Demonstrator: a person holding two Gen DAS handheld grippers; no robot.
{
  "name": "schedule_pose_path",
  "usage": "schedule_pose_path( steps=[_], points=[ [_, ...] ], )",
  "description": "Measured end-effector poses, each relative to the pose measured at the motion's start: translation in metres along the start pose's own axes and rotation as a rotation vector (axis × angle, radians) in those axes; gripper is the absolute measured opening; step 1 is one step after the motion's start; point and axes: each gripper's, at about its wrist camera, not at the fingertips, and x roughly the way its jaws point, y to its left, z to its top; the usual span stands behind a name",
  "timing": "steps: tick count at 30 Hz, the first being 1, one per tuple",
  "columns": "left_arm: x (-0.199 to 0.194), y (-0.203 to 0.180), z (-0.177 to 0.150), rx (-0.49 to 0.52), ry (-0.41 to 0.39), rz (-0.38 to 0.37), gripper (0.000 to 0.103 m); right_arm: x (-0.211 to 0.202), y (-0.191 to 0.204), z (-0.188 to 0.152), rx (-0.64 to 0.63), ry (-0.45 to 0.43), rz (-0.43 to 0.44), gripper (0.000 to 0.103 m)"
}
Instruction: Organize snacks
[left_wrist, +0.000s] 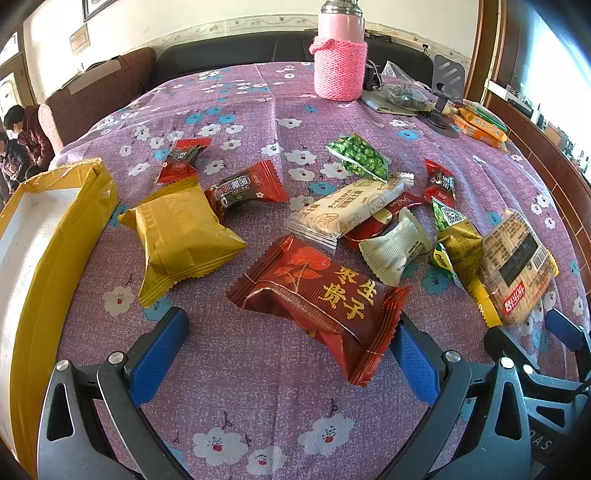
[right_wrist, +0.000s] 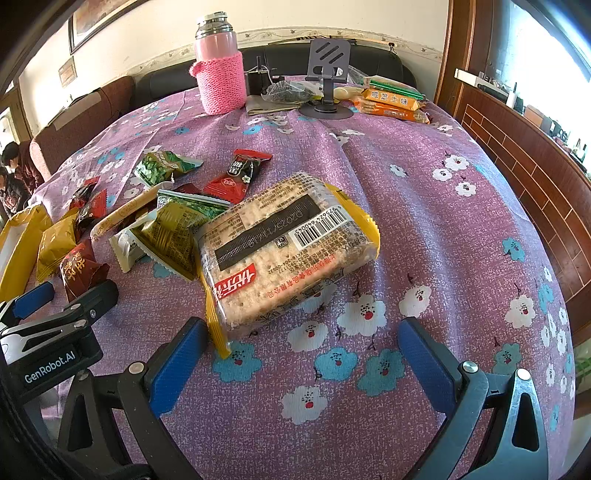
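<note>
Left gripper (left_wrist: 284, 358): jaws spread wide, empty, dark red snack pack (left_wrist: 321, 299) between them. Right gripper (right_wrist: 301, 360): jaws wide, empty, cracker pack (right_wrist: 284, 243) just ahead.

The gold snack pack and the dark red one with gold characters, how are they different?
The gold pack is plain, with no print showing; the dark red pack carries a rose picture and gold characters. The gold pack lies beside the yellow box, well ahead of the left tool; the dark red pack reaches down between that open tool's fingers. Both are puffy sealed pouches with zigzag ends, lying on the flowered cloth.
</note>
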Motion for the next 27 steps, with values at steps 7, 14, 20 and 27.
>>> schedule_pose_path(
  steps=[7, 14, 20, 27],
  points=[
    [0.001, -0.002, 0.004, 0.027, 0.039, -0.012, 0.103, 0.0, 0.0, 0.0, 0.0, 0.0, 0.0, 0.103],
    [-0.003, -0.002, -0.003, 0.095, 0.055, -0.064, 0.103, -0.001, 0.0, -0.001, -0.001, 0.002, 0.01, 0.103],
    [-0.024, -0.002, -0.021, 0.119, 0.049, -0.158, 0.1, -0.002, -0.002, 0.001, -0.012, 0.015, 0.018, 0.103],
    [-0.086, 0.015, -0.034, 0.099, -0.161, -0.251, 0.099, -0.002, -0.001, 0.0, -0.032, 0.042, 0.028, 0.103]
  ],
)
